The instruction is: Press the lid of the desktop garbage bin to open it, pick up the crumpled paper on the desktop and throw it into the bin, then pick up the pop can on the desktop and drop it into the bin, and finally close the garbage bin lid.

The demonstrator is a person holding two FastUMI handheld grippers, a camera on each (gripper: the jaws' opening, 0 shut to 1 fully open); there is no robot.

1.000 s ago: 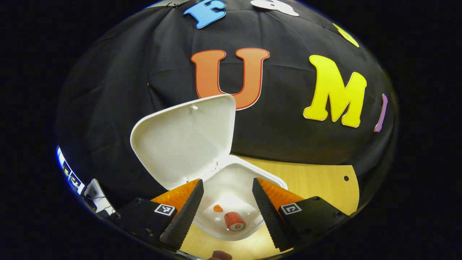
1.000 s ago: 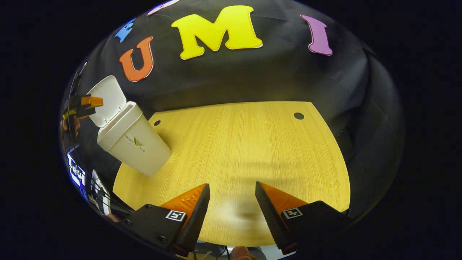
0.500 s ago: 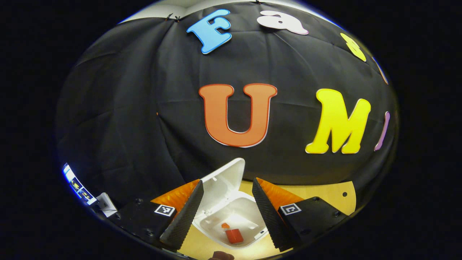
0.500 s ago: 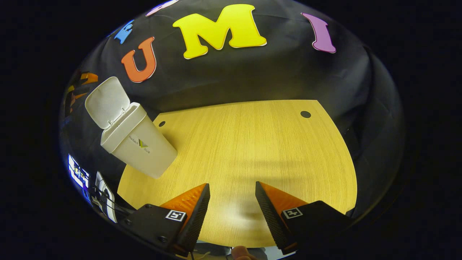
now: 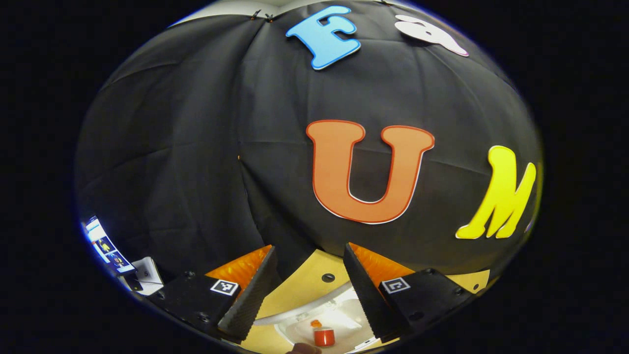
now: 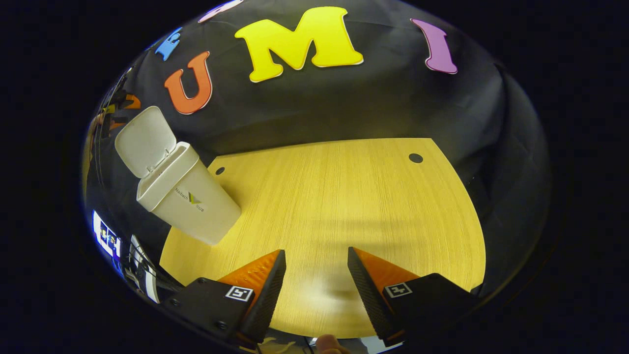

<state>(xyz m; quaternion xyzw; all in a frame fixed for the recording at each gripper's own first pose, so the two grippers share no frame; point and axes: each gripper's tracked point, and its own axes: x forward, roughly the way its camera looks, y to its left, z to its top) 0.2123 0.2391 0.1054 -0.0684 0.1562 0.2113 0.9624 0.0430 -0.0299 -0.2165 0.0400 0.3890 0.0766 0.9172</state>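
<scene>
Left gripper [image 5: 307, 290] hangs above the bin [image 6: 189, 196], fingers spread; can [image 5: 324, 337] inside; lid [image 6: 145, 141] up; right gripper [image 6: 312, 287] beside the bin, fingers spread.

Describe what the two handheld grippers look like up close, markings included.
Both look alike. The left gripper and the right gripper each have two wedge-shaped fingers tapering to a point, their inner faces finely ribbed. Each finger sits on a black block with visible screws, and each block carries a small square black-and-white tag. No cables are visible on either.

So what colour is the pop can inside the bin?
Red, seen best in the left gripper view: pop can in the garbage bin.
</scene>
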